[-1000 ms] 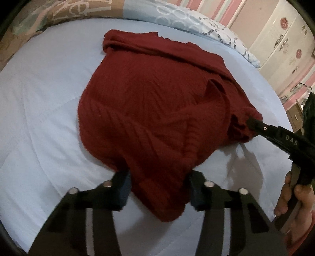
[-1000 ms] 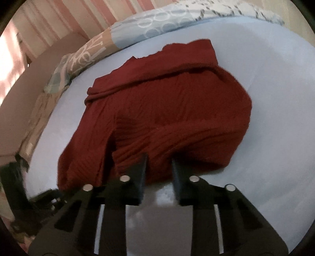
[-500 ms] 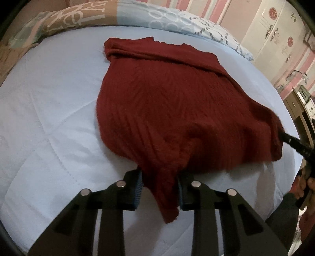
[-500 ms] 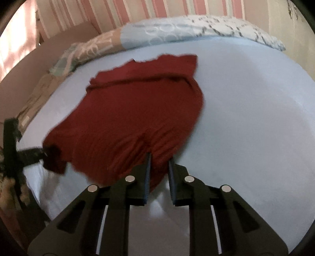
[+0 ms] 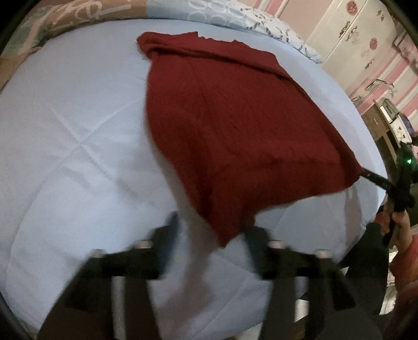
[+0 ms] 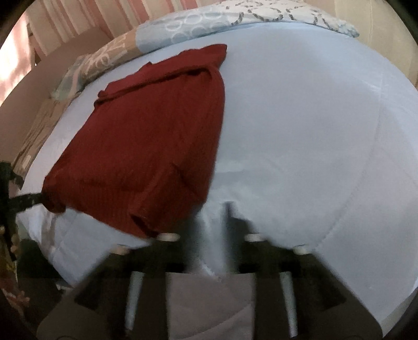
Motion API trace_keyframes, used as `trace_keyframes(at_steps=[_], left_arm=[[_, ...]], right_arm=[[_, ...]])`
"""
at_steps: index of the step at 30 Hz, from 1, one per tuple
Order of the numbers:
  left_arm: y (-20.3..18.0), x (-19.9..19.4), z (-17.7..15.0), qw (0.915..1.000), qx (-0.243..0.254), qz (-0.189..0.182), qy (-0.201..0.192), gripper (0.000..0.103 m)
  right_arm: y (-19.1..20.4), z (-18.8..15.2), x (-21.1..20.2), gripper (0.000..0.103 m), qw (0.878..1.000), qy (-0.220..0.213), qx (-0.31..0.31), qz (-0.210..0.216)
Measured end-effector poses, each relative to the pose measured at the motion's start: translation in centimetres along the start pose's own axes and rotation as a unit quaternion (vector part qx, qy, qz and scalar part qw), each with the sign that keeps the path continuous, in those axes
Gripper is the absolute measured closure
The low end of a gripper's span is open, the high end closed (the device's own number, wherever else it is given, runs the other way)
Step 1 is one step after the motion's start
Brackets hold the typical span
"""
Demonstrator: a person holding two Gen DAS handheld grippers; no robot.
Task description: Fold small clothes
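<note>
Left gripper (image 5: 211,230): jaws just opened, now wide apart, blurred. Near corner of dark red ribbed knit garment (image 5: 240,130) lies between the fingers but pads no longer pinch it, unlike half a second back when it was clamped. Corner now flat on pale blue quilted bedspread (image 5: 78,146).

Right gripper (image 6: 209,211): jaws also just opened, partway, nothing between them, only bedspread (image 6: 300,130) in the gap. Earlier clamped on the garment's near edge; now garment (image 6: 151,141) sits left of the left finger, released. In left wrist view, only the right gripper's black fingertip (image 5: 373,177) shows at the garment's far-right corner; contact there hard to judge. Holding hand (image 5: 399,225) cut off at frame edge.

Garment vs one second ago: bunched and folded over then, now pulled out flat, roughly trapezoid, collar end rumpled toward the pillows.

Hard to read: both grippers motion-blurred, pad edges smeared. Garment's knit texture blurred. Left edge of right wrist view dark, left gripper's finger (image 6: 26,201) only a black bar touching the garment corner.

Far side: patterned pillows (image 5: 209,15) along bed head, white cabinet (image 5: 360,36) against striped pink wall at right.
</note>
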State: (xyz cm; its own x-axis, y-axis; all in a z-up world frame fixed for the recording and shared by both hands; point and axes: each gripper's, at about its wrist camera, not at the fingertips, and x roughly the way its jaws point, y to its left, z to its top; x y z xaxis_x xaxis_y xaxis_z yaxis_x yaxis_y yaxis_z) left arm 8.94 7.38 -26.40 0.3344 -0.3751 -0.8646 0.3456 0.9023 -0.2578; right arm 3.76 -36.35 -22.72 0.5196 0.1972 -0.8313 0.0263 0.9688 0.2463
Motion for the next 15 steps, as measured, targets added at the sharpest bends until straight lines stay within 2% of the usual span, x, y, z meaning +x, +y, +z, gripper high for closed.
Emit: trace_keyframes(at_steps=[1,2,5,11,12,14,15], left_arm=[[0.1,-0.4,-0.1,1.0000,-0.001,0.004,-0.005,0.028],[0.3,-0.8,-0.2,0.9999,-0.005,0.001,-0.011,0.028],[1.4,-0.9,0.0,0.9987,-0.042,-0.018,-0.019,0.018],[2.2,3.4,0.8,0.9914,-0.105,-0.077,0.002,0.020],[2.1,3.8,0.9,0.9896,-0.112,-0.090,-0.002,0.022],[1.8,4.3,1.0,0.9871,-0.117,-0.109,-0.006,0.039],[1.7,4.6,1.2,0.9855,-0.120,-0.120,-0.005,0.058]], right_arm=[[0.3,0.1,-0.2,0.054,1.000,-0.003,-0.004,-0.001],[0.7,0.2,-0.3,0.054,1.000,-0.006,-0.007,-0.001],[1.5,0.6,-0.3,0.052,1.000,-0.015,-0.012,0.000],[2.6,0.7,0.2,0.052,1.000,-0.015,-0.017,-0.002],[2.7,0.7,0.3,0.052,1.000,-0.014,-0.018,-0.003],[2.8,0.6,0.2,0.052,1.000,-0.015,-0.020,-0.004],[2.8,0.5,0.2,0.052,1.000,-0.014,-0.021,-0.004]])
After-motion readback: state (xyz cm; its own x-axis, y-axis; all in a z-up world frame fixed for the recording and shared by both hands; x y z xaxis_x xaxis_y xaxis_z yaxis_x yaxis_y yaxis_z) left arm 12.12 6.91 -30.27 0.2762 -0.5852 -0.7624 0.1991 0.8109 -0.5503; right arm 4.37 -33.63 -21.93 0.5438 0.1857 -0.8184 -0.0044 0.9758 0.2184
